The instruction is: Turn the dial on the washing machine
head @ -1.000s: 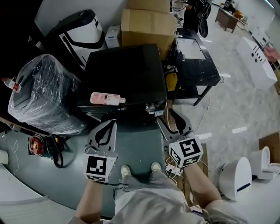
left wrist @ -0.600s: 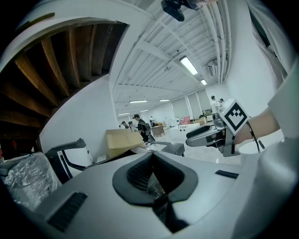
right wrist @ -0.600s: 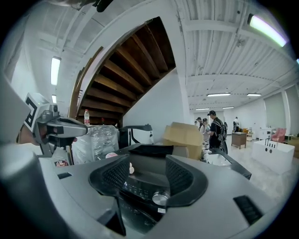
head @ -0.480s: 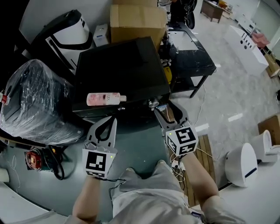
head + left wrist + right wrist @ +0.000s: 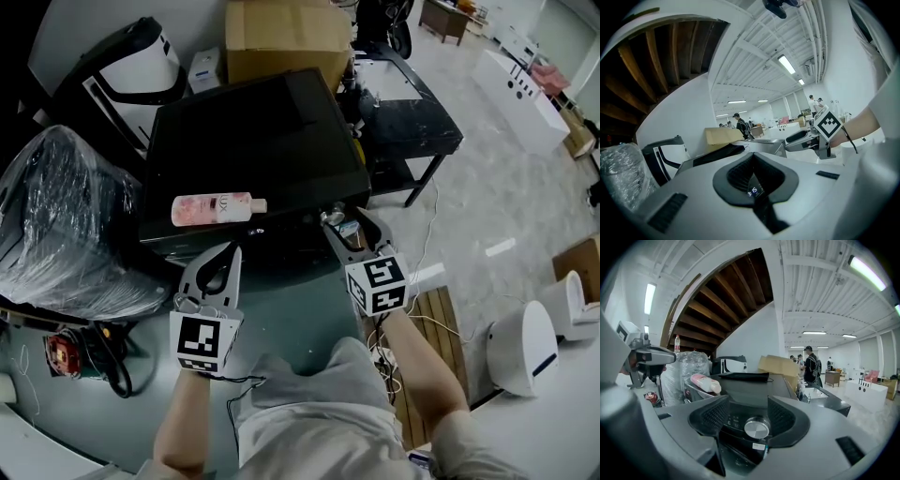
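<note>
The black washing machine (image 5: 253, 141) stands in front of me with a pink bottle (image 5: 217, 207) lying on its lid. Its silver dial (image 5: 330, 217) sits at the front right corner. My right gripper (image 5: 349, 230) is open just in front of the dial. Its jaws have just been opening. In the right gripper view the dial (image 5: 757, 427) shows in the gap between the pads (image 5: 785, 416), untouched by them, with my right gripper (image 5: 747, 420) around it. My left gripper (image 5: 225, 262) is shut and empty before the machine's front, left of the dial. My left gripper (image 5: 753, 176) shows a lit display through its slit.
A plastic-wrapped bulk (image 5: 75, 216) stands left of the machine, and a cardboard box (image 5: 281, 37) is behind it. A black table (image 5: 403, 103) is at the right. A wooden pallet (image 5: 441, 323) and cables lie on the floor by my right arm.
Both grippers have sunk and moved in toward the machine's front. The right gripper's jaws stand wider and now sit at the dial.
</note>
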`<state>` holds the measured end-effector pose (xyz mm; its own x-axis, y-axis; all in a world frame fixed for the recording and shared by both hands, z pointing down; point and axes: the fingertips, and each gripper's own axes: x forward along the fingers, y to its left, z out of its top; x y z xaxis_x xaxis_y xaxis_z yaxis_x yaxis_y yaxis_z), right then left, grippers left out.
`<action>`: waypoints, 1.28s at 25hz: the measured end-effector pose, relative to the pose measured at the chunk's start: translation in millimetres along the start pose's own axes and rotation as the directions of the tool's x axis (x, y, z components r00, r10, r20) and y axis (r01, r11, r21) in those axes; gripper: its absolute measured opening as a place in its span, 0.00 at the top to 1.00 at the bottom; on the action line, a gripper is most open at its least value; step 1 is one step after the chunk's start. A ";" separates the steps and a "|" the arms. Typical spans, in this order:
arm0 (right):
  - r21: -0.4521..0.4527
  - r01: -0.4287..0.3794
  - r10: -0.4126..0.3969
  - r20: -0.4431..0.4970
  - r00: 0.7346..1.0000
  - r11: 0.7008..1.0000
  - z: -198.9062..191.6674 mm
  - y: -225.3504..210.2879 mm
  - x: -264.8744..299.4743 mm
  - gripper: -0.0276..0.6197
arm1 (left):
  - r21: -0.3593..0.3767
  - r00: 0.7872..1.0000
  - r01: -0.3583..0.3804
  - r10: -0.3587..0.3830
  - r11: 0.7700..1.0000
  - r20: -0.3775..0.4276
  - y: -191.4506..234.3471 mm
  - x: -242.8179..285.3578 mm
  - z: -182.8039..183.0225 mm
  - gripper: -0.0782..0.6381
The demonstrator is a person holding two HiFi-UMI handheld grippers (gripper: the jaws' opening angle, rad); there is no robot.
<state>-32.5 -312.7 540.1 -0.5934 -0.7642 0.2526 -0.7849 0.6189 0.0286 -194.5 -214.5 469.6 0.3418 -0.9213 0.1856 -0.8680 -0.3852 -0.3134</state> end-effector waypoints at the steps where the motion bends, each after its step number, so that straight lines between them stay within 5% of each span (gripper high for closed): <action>1: -0.004 0.003 -0.003 -0.009 1.000 1.000 -8.0 -2.1 5.5 0.55 | -0.003 1.000 -0.001 0.001 1.000 -0.002 -0.5 2.9 -6.4 0.87; 10: 0.062 0.031 -0.027 -0.078 0.997 0.998 -62.4 -16.4 50.5 0.53 | -0.011 0.999 0.007 -0.007 1.000 -0.037 -7.9 17.7 -49.6 0.87; 21: -0.143 0.145 -0.166 -0.147 0.975 0.979 -74.8 -13.9 67.9 0.53 | -0.074 0.999 -0.012 0.008 0.997 -0.047 -3.0 11.6 -55.3 0.87; 29: 0.155 0.150 -0.134 -0.110 0.985 0.976 -83.2 -28.0 65.6 0.53 | -0.113 0.999 -0.020 0.014 0.993 -0.052 -4.2 7.3 -56.3 0.87; 32: 0.308 0.149 -0.126 -0.093 0.988 0.940 -84.7 -31.6 64.8 0.53 | -0.126 0.998 -0.026 0.020 0.992 -0.051 -1.2 4.3 -55.8 0.87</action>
<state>-31.0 -366.5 637.5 -0.4706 -0.8161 0.3354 -0.8808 0.4118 -0.2338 -212.1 -215.0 522.7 0.3055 -0.9248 0.2266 -0.9152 -0.3509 -0.1983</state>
